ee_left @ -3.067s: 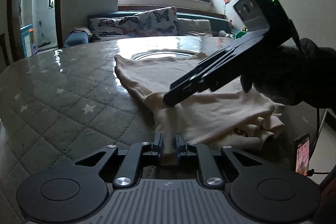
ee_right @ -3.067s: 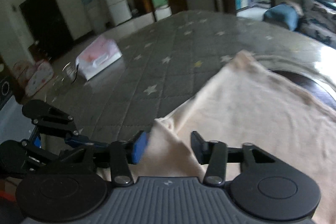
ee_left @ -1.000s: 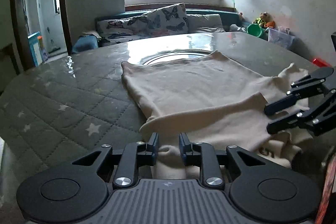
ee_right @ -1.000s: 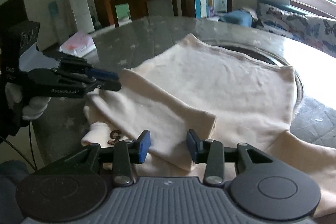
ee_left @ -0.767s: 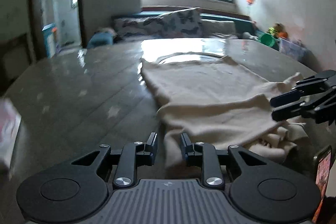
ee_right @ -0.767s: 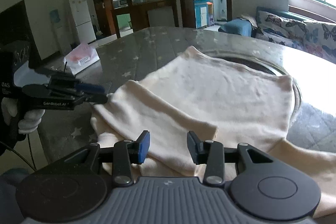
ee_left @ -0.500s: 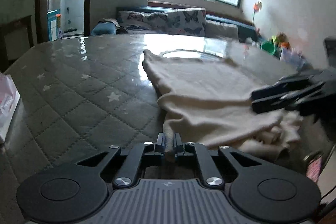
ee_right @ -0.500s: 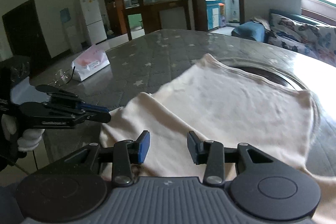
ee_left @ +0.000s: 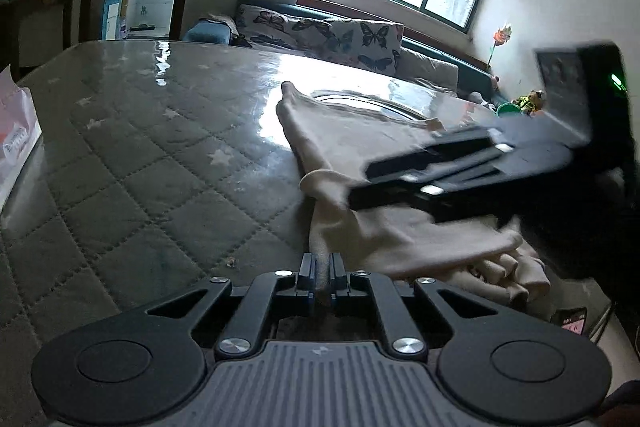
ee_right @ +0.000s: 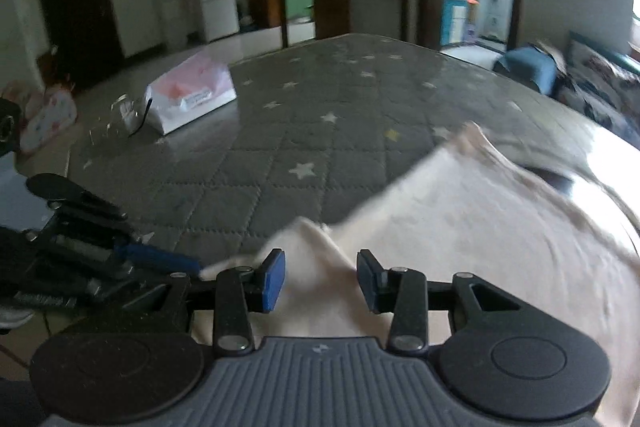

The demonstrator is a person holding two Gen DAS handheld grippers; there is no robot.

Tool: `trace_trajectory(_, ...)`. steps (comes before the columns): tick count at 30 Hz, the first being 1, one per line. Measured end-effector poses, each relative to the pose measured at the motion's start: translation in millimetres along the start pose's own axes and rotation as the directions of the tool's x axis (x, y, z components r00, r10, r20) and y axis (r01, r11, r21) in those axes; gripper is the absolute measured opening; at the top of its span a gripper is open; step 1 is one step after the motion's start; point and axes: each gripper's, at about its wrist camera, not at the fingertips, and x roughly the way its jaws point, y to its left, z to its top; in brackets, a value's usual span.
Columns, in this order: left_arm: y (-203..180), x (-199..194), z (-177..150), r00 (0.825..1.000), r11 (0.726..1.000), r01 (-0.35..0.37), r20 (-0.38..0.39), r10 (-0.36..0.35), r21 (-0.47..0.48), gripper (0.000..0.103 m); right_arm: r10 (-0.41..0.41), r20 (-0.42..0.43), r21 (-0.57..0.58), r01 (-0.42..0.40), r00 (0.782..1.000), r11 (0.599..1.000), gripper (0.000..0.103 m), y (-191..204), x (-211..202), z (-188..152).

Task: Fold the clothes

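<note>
A cream garment [ee_left: 352,139] lies partly folded on the quilted, star-patterned table [ee_left: 140,167]. My left gripper [ee_left: 320,273] is shut on the garment's near edge, a thin fold pinched between its pads. In the left wrist view my right gripper [ee_left: 360,183] hovers blurred just over the folded cloth, held by a dark-gloved hand. In the right wrist view that right gripper [ee_right: 320,279] stands open over the garment [ee_right: 480,251]. A cloth ridge rises between its blue pads [ee_right: 274,277], with no pressing seen. The left gripper [ee_right: 192,265] sits at the lower left on the cloth corner.
A white and pink bag [ee_right: 192,95] lies at the table's far side, also visible as the bag [ee_left: 16,131] at the left. A glossy round inset [ee_left: 360,99] lies under the garment's far end. Behind is a sofa [ee_left: 320,35] with butterfly cushions. A phone [ee_left: 572,321] lies low right.
The left gripper's jaws closed onto the garment's near edge and it rolled a little. The right gripper swept across the garment toward the corner the left gripper holds, staying open.
</note>
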Motion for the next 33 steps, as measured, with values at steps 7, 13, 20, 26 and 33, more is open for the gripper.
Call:
trace_trajectory(7, 7.8, -3.0, -4.4, 1.000, 0.999, 0.012, 0.008, -0.011, -0.034, 0.007, -0.051, -0.024, 0.052, 0.052, 0.998, 0.997, 0.053, -17.4, 22.6, 14.3)
trace_trajectory(13, 9.9, -4.1, -4.8, 1.000, 0.999, 0.019, 0.011, -0.018, -0.039, 0.008, -0.041, 0.011, 0.016, 0.041, 0.999, 0.999, 0.053, -9.0, 8.9, 13.5)
trace_trajectory(20, 7.5, -4.1, -4.5, 1.000, 0.999, 0.011, 0.004, -0.011, -0.030, 0.008, -0.097, -0.003, 0.005, 0.097, 0.995, 0.995, 0.054, -10.9, 14.6, 18.6)
trace_trajectory(26, 6.9, -8.2, 6.0, 1.000, 1.000, -0.018, -0.009, 0.019, 0.026, 0.011, -0.111, 0.044, 0.021, 0.110, 0.993, 0.994, 0.055, -25.5, -41.7, 8.2)
trace_trajectory(33, -14.1, -6.1, 43.0, 0.996, 0.993, 0.038, 0.073, -0.046, 0.109, 0.011, -0.147, -0.048, 0.053, 0.149, 0.988, 0.987, 0.055, -30.8, -75.1, -46.1)
